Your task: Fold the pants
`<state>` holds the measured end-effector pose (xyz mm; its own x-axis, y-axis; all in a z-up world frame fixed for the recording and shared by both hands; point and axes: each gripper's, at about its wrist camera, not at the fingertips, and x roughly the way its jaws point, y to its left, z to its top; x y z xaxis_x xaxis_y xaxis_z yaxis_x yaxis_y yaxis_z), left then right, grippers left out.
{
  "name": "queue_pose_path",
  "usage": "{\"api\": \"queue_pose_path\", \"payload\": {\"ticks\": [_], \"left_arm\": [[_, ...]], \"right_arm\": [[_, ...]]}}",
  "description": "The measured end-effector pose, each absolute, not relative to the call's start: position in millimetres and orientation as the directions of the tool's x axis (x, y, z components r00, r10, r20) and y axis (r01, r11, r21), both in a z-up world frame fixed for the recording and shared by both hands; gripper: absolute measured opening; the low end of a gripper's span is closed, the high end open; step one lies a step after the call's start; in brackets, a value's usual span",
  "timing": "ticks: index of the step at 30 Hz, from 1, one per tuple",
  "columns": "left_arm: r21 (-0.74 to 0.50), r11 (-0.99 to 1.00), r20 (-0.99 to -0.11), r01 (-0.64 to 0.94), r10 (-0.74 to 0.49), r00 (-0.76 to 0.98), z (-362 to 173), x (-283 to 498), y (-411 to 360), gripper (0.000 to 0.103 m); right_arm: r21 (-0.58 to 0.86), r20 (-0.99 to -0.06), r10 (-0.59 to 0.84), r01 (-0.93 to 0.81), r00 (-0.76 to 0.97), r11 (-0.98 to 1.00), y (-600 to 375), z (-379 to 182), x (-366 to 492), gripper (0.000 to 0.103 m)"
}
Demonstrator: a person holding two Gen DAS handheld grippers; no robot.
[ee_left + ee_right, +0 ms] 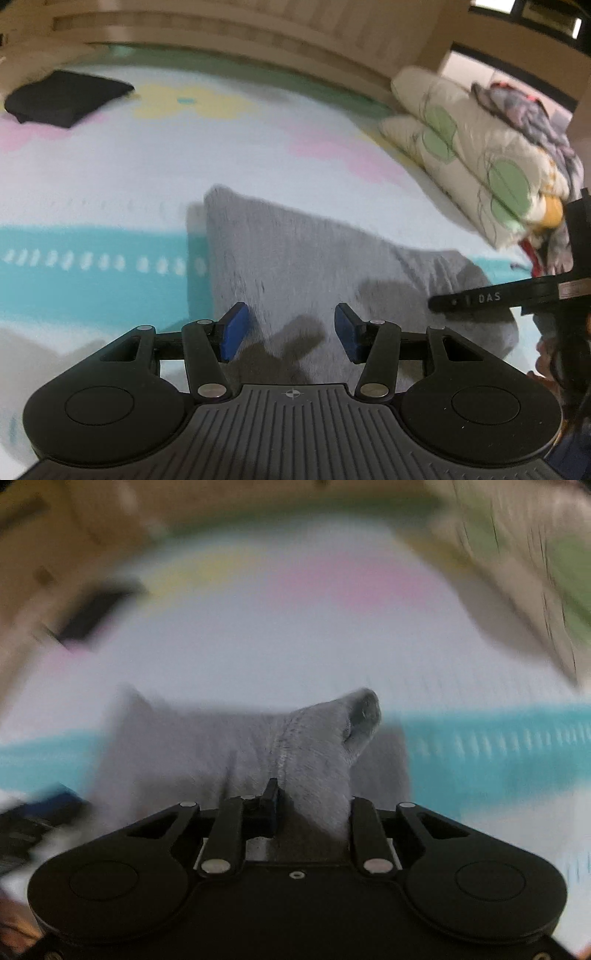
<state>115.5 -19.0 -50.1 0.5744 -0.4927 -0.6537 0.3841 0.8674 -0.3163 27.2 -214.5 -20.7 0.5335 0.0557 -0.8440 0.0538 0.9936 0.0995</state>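
Grey pants [314, 266] lie partly folded on a pastel bedsheet [110, 177]. My left gripper [291, 332] hovers just above their near part, blue pads apart, empty. In the right wrist view my right gripper [310, 808] is shut on a bunched fold of the grey pants [317, 746], which rises between the fingers; the rest of the cloth spreads to the left. The right gripper's black body [517, 291] also shows at the right edge of the left wrist view. The right wrist view is blurred by motion.
A folded black garment [66, 96] lies at the far left of the bed. A stack of folded quilts [480, 155] with green circles sits at the far right, with patterned clothes [532, 114] on top. A wooden headboard [221, 29] runs along the back.
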Motion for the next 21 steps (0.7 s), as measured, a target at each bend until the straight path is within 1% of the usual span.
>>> {"api": "queue_pose_path", "payload": {"ticks": [1,2,3,4,5,7,8,9,10,11,13,14,15,16,18,21], "left_arm": [[-0.305,0.869,-0.662,0.391,-0.488,0.569,-52.3,114.2,-20.4,0.050],[-0.291,0.870,-0.669,0.399,-0.483,0.565,-53.8,112.8,-21.7,0.050],[-0.280,0.871,-0.673,0.403,-0.478,0.564,-54.9,111.3,-21.7,0.050],[-0.269,0.873,-0.678,0.406,-0.471,0.564,-55.5,110.0,-22.0,0.050],[-0.264,0.875,-0.683,0.405,-0.466,0.562,-56.2,108.9,-21.6,0.050],[-0.259,0.879,-0.694,0.401,-0.458,0.555,-57.7,105.3,-21.3,0.050],[-0.254,0.881,-0.701,0.400,-0.452,0.551,-59.1,102.6,-21.8,0.050],[-0.239,0.884,-0.713,0.401,-0.440,0.546,-61.2,99.4,-22.5,0.052],[-0.219,0.890,-0.724,0.400,-0.423,0.545,-64.0,96.4,-23.0,0.053],[-0.199,0.897,-0.731,0.395,-0.404,0.550,-66.3,92.7,-23.7,0.055],[-0.192,0.908,-0.731,0.373,-0.386,0.562,-66.6,88.8,-23.3,0.057],[-0.190,0.912,-0.735,0.363,-0.377,0.563,-66.4,88.3,-23.6,0.058],[-0.186,0.915,-0.740,0.357,-0.370,0.562,-65.9,89.1,-23.9,0.060],[-0.182,0.919,-0.745,0.350,-0.361,0.561,-65.7,90.0,-24.2,0.062],[-0.189,0.930,-0.759,0.315,-0.342,0.554,-67.6,93.6,-22.8,0.072],[-0.277,0.929,-0.765,0.244,-0.367,0.529,-73.7,100.6,-13.4,0.076]], "right_arm": [[0.079,-0.853,0.036,0.061,0.521,0.995,-215.0,-31.4,27.7,0.038],[0.074,-0.841,0.027,0.064,0.541,0.995,-215.7,-33.2,23.7,0.041],[0.056,-0.831,0.011,0.063,0.556,0.996,-215.2,-28.9,19.5,0.048],[0.030,-0.825,-0.003,0.048,0.565,0.998,-214.5,-23.5,15.8,0.051],[-0.006,-0.812,-0.027,0.039,0.583,0.999,-213.0,-17.0,11.3,0.052],[-0.048,-0.781,-0.065,0.044,0.622,0.998,-210.1,-7.7,2.8,0.055],[-0.044,-0.770,-0.060,0.040,0.635,0.998,-209.1,-5.0,-0.9,0.064],[-0.030,-0.772,-0.044,0.033,0.634,0.999,-208.6,-5.5,-3.5,0.076],[-0.023,-0.782,-0.033,0.025,0.622,0.999,-207.7,-9.3,-4.2,0.079],[-0.031,-0.796,-0.035,0.017,0.604,0.999,-205.7,-15.6,-2.5,0.079],[-0.081,-0.833,-0.067,-0.001,0.549,0.997,-200.3,-31.2,1.5,0.080],[-0.087,-0.834,-0.074,0.002,0.546,0.996,-200.7,-39.1,0.6,0.086],[-0.082,-0.824,-0.087,0.033,0.560,0.996,-203.7,-39.0,-3.3,0.096],[-0.076,-0.820,-0.106,0.078,0.562,0.994,-206.8,-40.5,-5.0,0.100],[-0.039,-0.824,-0.098,0.116,0.557,0.992,-214.0,-42.6,-7.1,0.101],[0.022,-0.834,-0.060,0.141,0.549,0.990,-224.6,-46.2,-6.4,0.102]]}}
